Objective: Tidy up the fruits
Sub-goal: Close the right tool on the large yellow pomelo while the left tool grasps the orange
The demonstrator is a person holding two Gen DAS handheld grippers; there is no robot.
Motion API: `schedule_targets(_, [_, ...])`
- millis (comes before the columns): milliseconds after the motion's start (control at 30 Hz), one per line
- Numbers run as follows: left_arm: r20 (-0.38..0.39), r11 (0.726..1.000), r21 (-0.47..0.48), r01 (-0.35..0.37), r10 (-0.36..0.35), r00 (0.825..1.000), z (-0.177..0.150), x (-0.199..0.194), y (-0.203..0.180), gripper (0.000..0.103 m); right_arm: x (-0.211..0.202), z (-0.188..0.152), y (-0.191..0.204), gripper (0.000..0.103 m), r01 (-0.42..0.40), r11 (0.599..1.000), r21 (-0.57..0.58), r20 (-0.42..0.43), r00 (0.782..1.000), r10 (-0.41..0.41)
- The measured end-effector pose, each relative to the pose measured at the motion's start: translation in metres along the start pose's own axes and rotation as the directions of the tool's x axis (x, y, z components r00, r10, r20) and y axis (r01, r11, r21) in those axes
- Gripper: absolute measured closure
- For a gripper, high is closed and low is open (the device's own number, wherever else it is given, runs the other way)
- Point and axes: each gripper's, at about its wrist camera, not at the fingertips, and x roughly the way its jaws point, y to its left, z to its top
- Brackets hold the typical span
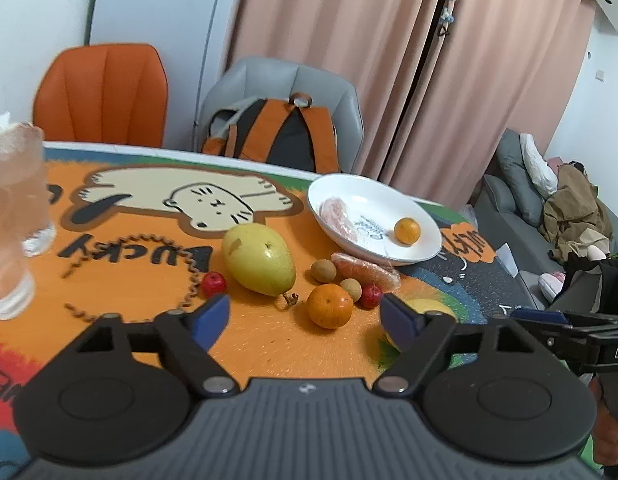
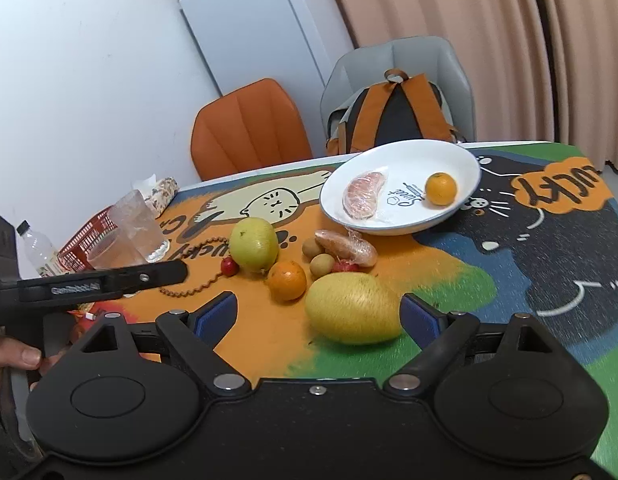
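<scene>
A white plate (image 1: 413,258) (image 2: 465,160) holds a wrapped pomelo segment (image 2: 363,194) and a small orange (image 1: 407,231) (image 2: 440,188). In front of it lie a second wrapped segment (image 1: 367,270) (image 2: 345,246), two longans (image 1: 323,271), two small red fruits (image 1: 213,283), an orange (image 1: 330,306) (image 2: 287,280), a green-yellow mango (image 1: 257,258) (image 2: 253,245) and a yellow mango (image 2: 353,308). My left gripper (image 1: 305,318) is open just short of the orange. My right gripper (image 2: 319,314) is open, and the yellow mango lies between its fingertips.
Clear cups (image 1: 13,208) (image 2: 139,226), a water bottle (image 2: 39,250) and a red basket (image 2: 87,236) stand at the table's left. A beaded cord (image 1: 191,280) lies by the fruit. An orange chair (image 1: 103,92) and a grey chair with a backpack (image 1: 277,132) stand behind.
</scene>
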Motion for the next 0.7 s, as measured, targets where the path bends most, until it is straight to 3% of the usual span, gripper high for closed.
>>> schedule_targets(67, [-0.019, 1.0, -0.002, 0.005, -0.005, 1.0, 0.001, 0.016, 0.001, 0.036, 0.01, 0.005, -0.003, 0.016, -0.013, 1.0, -0.023, -0.004, 1.0, 0.013])
schedule_targets(467, [-0.112, 0.999, 0.017, 0.034, -0.032, 0.993, 0.006, 0.082, -0.002, 0.037, 0.07, 0.022, -0.025, 0.016, -0.11, 0.989, -0.102, -0.15, 0.984, 0.094])
schedule_targets(600, [-0.157, 0.999, 0.03, 0.036, -0.031, 0.987, 0.002, 0.1, -0.01, 0.039, 0.087, 0.023, -0.03, 0.016, -0.121, 0.986, -0.117, -0.233, 0.968, 0.091])
schedule_targets(700, [-0.223, 0.999, 0.014, 0.031, -0.027, 0.975, 0.0, 0.115, -0.012, 0.048, 0.098, 0.022, -0.036, 0.023, -0.141, 0.988, -0.068, -0.313, 0.943, 0.113])
